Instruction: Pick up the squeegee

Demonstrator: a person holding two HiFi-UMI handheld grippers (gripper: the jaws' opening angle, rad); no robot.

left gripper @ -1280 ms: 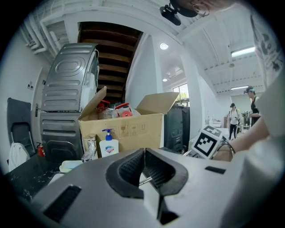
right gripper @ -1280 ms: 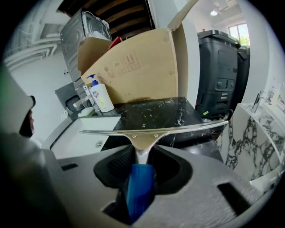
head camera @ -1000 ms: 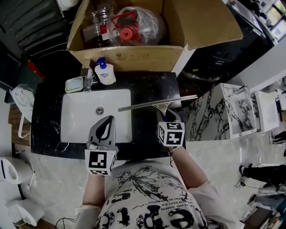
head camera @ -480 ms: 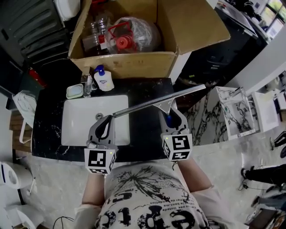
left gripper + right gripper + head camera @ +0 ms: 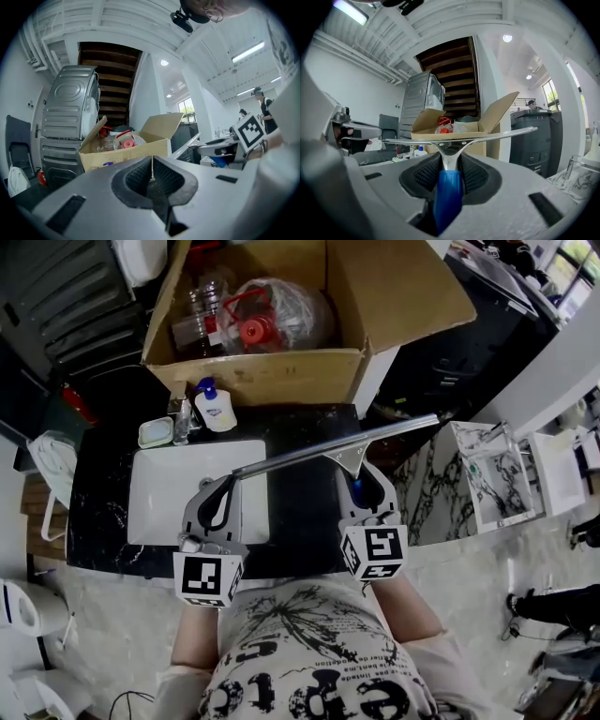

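Note:
The squeegee (image 5: 337, 443) is a long metal blade on a blue handle (image 5: 354, 489). It hangs in the air above the black counter, blade slanting from over the sink up to the right. My right gripper (image 5: 361, 474) is shut on its handle; in the right gripper view the blue handle (image 5: 447, 197) sits pinched between the ribbed pads, and the blade (image 5: 459, 137) lies level across the jaws. My left gripper (image 5: 223, 486) hovers over the sink's front right, shut with nothing in it, its pads (image 5: 140, 176) meeting. The blade's left end passes just over its tip.
A white sink (image 5: 159, 493) is set in the black marble counter (image 5: 309, 512). A soap bottle (image 5: 216, 407) and a soap dish (image 5: 156, 432) stand behind it. An open cardboard box (image 5: 272, 371) with bottles lies beyond. A marble-patterned stand (image 5: 487, 484) is at the right.
My right gripper has risen with the squeegee, lifting the blade off the counter and swinging it up toward the box. My left gripper has risen a little.

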